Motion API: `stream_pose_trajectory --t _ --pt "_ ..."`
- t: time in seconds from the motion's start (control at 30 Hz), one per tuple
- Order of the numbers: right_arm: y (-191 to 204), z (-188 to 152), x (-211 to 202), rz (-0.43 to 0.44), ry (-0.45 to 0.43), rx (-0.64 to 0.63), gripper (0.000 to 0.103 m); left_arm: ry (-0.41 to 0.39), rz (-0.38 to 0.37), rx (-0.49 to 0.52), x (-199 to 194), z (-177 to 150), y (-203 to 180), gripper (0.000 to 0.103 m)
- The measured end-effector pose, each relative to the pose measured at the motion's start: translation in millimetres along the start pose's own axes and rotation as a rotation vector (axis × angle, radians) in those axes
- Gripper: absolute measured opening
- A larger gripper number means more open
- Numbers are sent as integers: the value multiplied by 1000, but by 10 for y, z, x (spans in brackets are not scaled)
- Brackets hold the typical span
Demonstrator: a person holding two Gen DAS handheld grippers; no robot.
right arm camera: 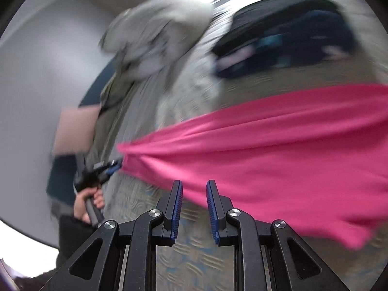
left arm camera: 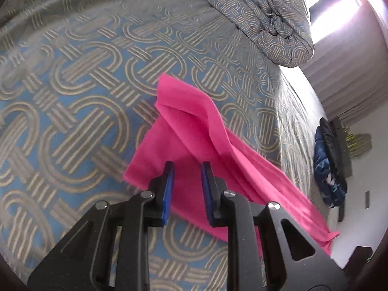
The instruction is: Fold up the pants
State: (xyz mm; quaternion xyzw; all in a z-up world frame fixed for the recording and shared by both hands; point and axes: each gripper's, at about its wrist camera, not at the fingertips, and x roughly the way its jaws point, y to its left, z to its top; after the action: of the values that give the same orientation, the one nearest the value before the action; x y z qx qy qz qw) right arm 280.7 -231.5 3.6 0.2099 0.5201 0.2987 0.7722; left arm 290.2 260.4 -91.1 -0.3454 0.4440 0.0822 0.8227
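Pants, bright pink soft cloth (left arm camera: pixel 194 126), rumpled across the blue patterned bedspread (left arm camera: pixel 72 97); no neat fold yet, by my reading. I see left gripper (left arm camera: pixel 188 167) and right gripper (right arm camera: pixel 194 186) narrowly parted, pads gripping nothing.

Pants (left arm camera: pixel 194 131): pink cloth, matt, smooth thin knit, soft creases. Bed cover (left arm camera: pixel 80 84): woven cloth, blue ground, raised tan pattern, slight sheen. Duvet (left arm camera: pixel 262 17) at 1 o'clock: same patterned cloth, bunched. Left tongs (left arm camera: pixel 186 167): matt black plastic, ribbed blue pads (left arm camera: pixel 169 189), shiny metal pins.
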Motion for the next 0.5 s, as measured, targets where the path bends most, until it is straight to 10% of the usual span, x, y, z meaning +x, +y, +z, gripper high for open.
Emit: stream_pose_trajectory --t 0.5 --pt "213 482 1314 -138 87 30 21 0 -27 -18 177 240 -46 27"
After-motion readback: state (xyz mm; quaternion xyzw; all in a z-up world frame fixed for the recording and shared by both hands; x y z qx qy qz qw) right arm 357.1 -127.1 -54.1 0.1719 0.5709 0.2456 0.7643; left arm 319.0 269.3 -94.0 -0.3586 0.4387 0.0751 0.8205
